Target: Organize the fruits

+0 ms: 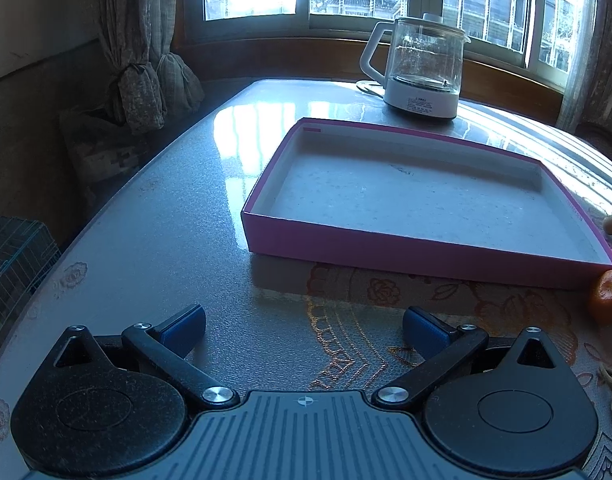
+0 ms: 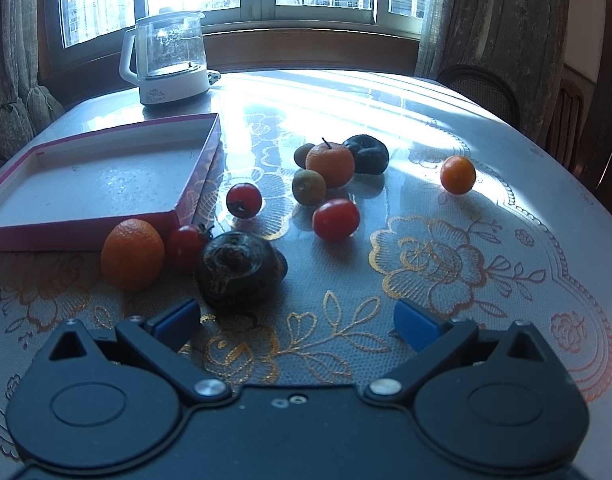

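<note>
A shallow pink box (image 2: pixel 177 216) with a white inside lies empty at the table's left; its near wall (image 1: pixel 386 248) fills the left wrist view. Loose fruit sits to its right: an orange (image 2: pixel 132 254), a dark wrinkled fruit (image 2: pixel 239 268), three red tomatoes (image 2: pixel 243 200) (image 2: pixel 336 219) (image 2: pixel 185 246), a stemmed orange (image 2: pixel 330 163), two greenish fruits (image 2: pixel 308 186), a dark fruit (image 2: pixel 368 153) and a small orange (image 2: pixel 458 174). My right gripper (image 2: pixel 297 322) is open, just short of the dark wrinkled fruit. My left gripper (image 1: pixel 303 330) is open before the box, an orange (image 1: pixel 609 295) at its far right.
A glass kettle (image 2: pixel 171 60) on a white base stands at the back, behind the box (image 1: pixel 422 68). A lace-patterned cloth (image 2: pixel 434 264) covers the glossy table. Curtains and windows lie beyond. A chair back (image 2: pixel 482 88) stands at the far right.
</note>
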Demonstrator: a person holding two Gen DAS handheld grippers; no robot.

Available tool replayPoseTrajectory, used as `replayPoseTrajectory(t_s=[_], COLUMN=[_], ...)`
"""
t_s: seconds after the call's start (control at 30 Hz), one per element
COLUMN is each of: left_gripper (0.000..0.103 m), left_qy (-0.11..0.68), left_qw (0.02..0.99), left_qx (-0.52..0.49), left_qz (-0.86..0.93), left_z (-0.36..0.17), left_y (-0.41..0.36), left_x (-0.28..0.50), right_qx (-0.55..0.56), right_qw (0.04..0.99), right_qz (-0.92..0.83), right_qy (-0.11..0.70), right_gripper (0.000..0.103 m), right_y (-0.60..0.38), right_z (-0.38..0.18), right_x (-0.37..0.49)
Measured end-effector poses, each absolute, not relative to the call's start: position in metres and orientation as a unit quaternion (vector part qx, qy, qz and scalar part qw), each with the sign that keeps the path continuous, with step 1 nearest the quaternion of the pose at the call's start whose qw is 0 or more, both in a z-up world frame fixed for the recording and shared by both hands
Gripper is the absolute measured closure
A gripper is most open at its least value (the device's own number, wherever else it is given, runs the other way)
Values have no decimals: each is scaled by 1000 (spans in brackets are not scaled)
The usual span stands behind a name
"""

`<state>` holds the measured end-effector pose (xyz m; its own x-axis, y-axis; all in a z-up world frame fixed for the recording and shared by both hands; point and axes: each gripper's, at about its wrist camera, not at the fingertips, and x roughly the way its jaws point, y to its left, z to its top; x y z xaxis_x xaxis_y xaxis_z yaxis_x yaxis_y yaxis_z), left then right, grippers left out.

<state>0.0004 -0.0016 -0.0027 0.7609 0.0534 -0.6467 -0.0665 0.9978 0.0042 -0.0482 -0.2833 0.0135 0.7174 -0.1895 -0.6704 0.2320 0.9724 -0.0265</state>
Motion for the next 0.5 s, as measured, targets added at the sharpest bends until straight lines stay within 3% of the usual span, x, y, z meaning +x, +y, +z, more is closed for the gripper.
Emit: replayPoseTrajectory(t_s=[0.5], left_gripper=[0], left_qy=[368], left_qw=[928], left_qx=[-26], left_qz=[54], left_z=[8], left_y=[4], left_x=[-3], right_qx=[53], right_qw=[925], right_qz=[-113], right_qy=[359], right_gripper=[0], right_y=[-286], right_z=[26], right_x=[-55])
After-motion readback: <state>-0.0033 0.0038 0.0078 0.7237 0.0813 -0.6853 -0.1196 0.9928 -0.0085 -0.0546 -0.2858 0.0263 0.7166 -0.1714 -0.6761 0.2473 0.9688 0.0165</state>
